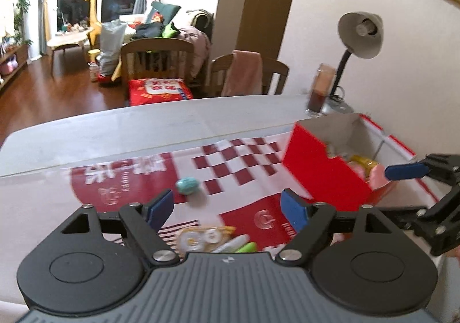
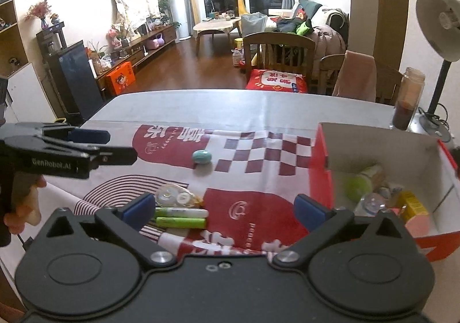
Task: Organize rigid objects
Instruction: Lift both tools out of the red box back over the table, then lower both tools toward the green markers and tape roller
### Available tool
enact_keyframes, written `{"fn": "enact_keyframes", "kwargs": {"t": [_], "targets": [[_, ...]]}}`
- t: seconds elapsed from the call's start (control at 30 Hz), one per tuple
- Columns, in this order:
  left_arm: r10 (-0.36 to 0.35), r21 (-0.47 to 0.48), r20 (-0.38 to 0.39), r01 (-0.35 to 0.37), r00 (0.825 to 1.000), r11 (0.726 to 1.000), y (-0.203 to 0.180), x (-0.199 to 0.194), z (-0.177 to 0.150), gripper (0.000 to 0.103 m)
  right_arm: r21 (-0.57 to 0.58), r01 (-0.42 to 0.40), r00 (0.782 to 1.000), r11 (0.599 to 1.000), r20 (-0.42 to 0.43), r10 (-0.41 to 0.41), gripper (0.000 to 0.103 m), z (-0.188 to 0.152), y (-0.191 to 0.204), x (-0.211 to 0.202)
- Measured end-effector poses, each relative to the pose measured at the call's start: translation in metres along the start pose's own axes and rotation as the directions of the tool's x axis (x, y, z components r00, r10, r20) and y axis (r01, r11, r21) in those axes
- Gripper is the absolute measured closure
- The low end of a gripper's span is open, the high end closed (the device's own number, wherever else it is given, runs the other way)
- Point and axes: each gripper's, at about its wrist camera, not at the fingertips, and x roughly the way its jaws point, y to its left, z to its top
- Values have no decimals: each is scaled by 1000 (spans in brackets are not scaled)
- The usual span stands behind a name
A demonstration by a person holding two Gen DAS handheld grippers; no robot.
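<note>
A: Both claws?
B: Left gripper (image 1: 227,209) and right gripper (image 2: 227,208) gape wide, blue pads bare.
A: The things?
B: Smooth teal egg (image 2: 201,156) mid-table; two green tubes (image 2: 181,218) near the front edge; cardboard box (image 2: 373,136) at the right edge.

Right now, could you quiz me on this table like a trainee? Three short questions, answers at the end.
1. True or false: the teal oval object lies inside the red box.
2. How many green tubes lie beside the tape dispenser: A one, B two, C four?
3. Are the jaws of the right gripper holding anything?

Key: 1 false, it lies on the mat. 2 B. 3 No, open and empty.
</note>
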Motion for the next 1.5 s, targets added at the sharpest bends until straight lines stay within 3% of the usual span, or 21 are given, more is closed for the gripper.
{"fn": "enact_keyframes", "kwargs": {"t": [0.23,0.77,1.0,1.23,1.5], "targets": [[11,-35,-42,-12,999,999,35,17,-25,22,-56,1,999,998,-39,-3,0,-12,29,29],[-52,82,-172,67,984,994,70,70,-78,22,-155,13,988,988,-153,-37,1,-43,70,116],[-75,122,-198,101,977,987,78,74,-90,22,-114,29,983,993,-178,-49,1,-45,67,138],[-50,157,-204,83,978,984,79,82,-97,22,-69,20,974,997,-223,-35,5,-42,68,155],[-54,159,-202,87,978,983,86,83,-98,23,-66,19,964,998,-265,-36,15,-42,68,166]]}}
